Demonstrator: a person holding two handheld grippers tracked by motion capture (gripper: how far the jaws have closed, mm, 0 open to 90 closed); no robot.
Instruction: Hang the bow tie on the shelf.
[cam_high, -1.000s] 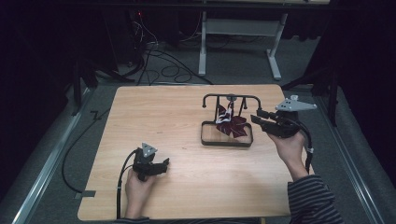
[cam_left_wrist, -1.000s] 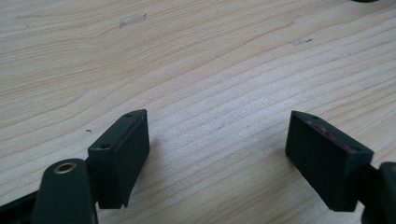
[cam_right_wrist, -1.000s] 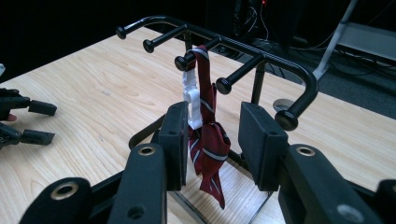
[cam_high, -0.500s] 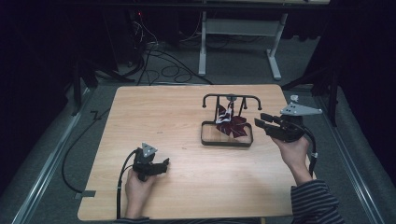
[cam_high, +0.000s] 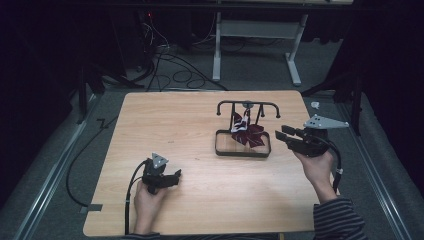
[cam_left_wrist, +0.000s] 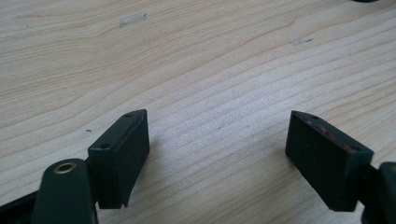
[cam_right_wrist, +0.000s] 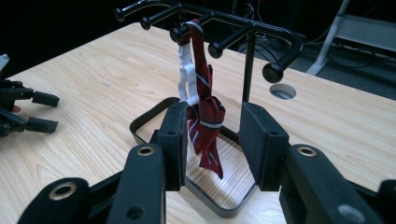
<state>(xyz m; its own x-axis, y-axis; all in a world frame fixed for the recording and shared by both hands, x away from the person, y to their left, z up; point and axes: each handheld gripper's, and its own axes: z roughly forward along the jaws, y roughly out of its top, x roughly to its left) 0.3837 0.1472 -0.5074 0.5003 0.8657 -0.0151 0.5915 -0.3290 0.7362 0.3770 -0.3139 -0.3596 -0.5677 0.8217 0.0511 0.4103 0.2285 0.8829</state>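
A dark red striped bow tie (cam_high: 250, 135) hangs by its white strap (cam_right_wrist: 186, 79) from a hook of a black rack (cam_high: 248, 103) standing right of the table's middle. In the right gripper view the tie (cam_right_wrist: 205, 116) dangles over the rack's base frame (cam_right_wrist: 144, 121), beyond the jaws. My right gripper (cam_high: 281, 136) hovers just right of the rack, open, with nothing between its jaws (cam_right_wrist: 215, 140). My left gripper (cam_high: 174, 176) rests near the front left, open over bare wood (cam_left_wrist: 217, 149).
The wooden table (cam_high: 175, 125) has a round cable hole (cam_right_wrist: 282, 91) behind the rack. The rack's hook arms (cam_right_wrist: 261, 30) stick out toward the right gripper. Cables and a white desk frame (cam_high: 255, 45) lie on the floor beyond the far edge.
The right gripper has drifted slightly toward the near side of the table, still open beside the rack. The left gripper has not moved.
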